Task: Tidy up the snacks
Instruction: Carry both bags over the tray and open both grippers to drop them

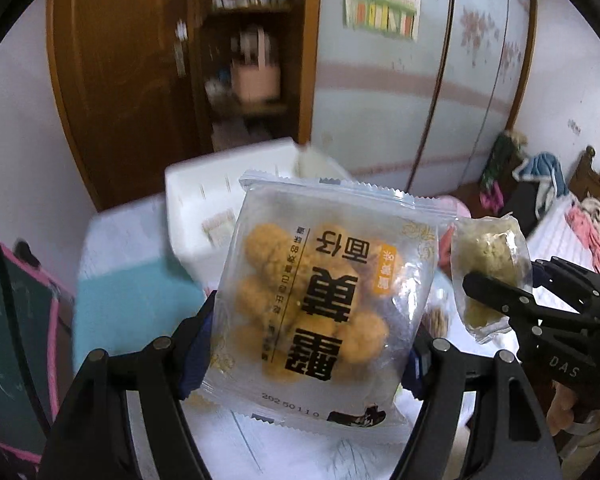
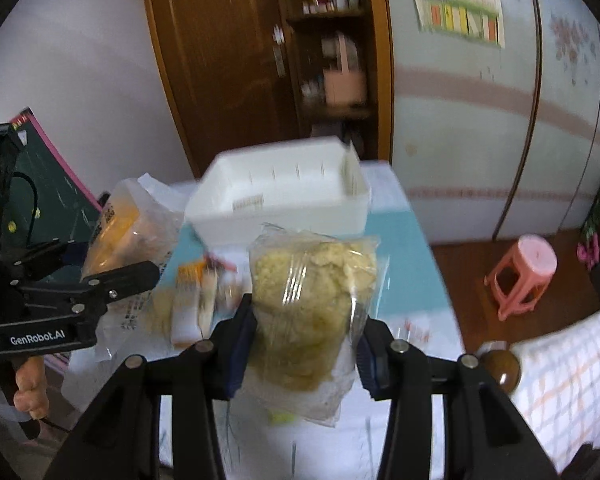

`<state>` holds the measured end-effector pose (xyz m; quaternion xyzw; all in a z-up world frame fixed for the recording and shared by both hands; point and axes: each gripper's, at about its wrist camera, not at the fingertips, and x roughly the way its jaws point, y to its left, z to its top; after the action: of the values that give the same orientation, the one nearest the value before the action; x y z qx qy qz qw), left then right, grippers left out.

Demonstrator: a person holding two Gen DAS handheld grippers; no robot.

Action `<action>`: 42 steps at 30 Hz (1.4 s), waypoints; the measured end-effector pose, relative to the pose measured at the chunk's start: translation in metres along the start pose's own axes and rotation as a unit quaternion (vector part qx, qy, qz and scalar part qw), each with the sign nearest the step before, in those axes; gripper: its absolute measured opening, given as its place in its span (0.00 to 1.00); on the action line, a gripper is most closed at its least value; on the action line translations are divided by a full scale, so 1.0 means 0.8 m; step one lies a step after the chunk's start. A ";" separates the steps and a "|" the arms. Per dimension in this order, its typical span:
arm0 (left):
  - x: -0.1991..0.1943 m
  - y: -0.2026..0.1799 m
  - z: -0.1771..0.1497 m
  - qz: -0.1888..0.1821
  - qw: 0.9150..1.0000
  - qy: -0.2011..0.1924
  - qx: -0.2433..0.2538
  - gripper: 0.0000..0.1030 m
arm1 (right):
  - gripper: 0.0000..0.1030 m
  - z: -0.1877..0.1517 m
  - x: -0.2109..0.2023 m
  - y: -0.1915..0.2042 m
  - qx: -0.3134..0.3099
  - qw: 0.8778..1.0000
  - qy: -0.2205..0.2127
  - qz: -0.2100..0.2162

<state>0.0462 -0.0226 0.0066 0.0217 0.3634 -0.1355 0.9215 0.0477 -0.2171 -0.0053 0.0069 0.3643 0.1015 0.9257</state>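
Both packets need to travel forward to the white bin (image 2: pixel 280 196) at the far end of the table (image 2: pixel 404 240) — I judge the clean way is to carry each over the rim, then let go low so neither bounces out, one at a time so the tools don't collide.

The left gripper (image 1: pixel 312 344) is clamped on a clear packet of orange-yellow puffs (image 1: pixel 320 292), held aloft above the table. The right gripper (image 2: pixel 304 340) pinches a pale green snack bag (image 2: pixel 312 312) at its waist, just beside the other. Both tools tilt downward, side by side — a hand (image 2: pixel 28 388) grips the left tool's handle. More snacks (image 2: pixel 196 300) lie on the table below.
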 end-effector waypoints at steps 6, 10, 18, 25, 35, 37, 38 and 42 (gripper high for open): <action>-0.041 0.015 0.074 0.020 0.998 -0.056 -0.007 0.72 | 0.44 0.086 -0.022 -0.009 0.003 0.998 -0.058 0.000; -0.060 0.026 0.125 0.027 0.996 -0.079 -0.016 0.72 | 0.44 0.147 -0.031 -0.015 0.005 0.996 -0.093 -0.008; -0.067 0.048 0.231 0.078 0.990 -0.115 -0.021 0.72 | 0.44 0.251 -0.034 -0.013 0.017 0.991 -0.133 -0.011; 0.000 0.075 0.286 0.108 0.990 -0.087 -0.041 0.73 | 0.44 0.296 0.009 0.003 0.018 0.993 -0.117 -0.005; 0.156 0.105 0.272 0.107 0.993 0.008 -0.053 0.73 | 0.44 0.296 0.149 -0.006 0.034 0.999 -0.010 0.010; 0.181 0.110 0.267 0.103 0.993 0.023 -0.052 0.73 | 0.44 0.291 0.176 -0.009 0.040 0.999 0.010 0.008; 0.194 0.112 0.265 0.101 0.993 0.031 -0.051 0.73 | 0.44 0.288 0.191 -0.011 0.043 0.999 0.021 0.008; 0.233 0.114 0.253 0.096 0.993 0.055 -0.045 0.73 | 0.44 0.274 0.242 -0.019 0.055 0.996 0.063 0.004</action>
<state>0.3353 -0.0062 0.0237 0.0229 0.4158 -0.0283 0.9087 0.3368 -0.1813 0.0239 0.0529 0.4267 0.0851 0.8988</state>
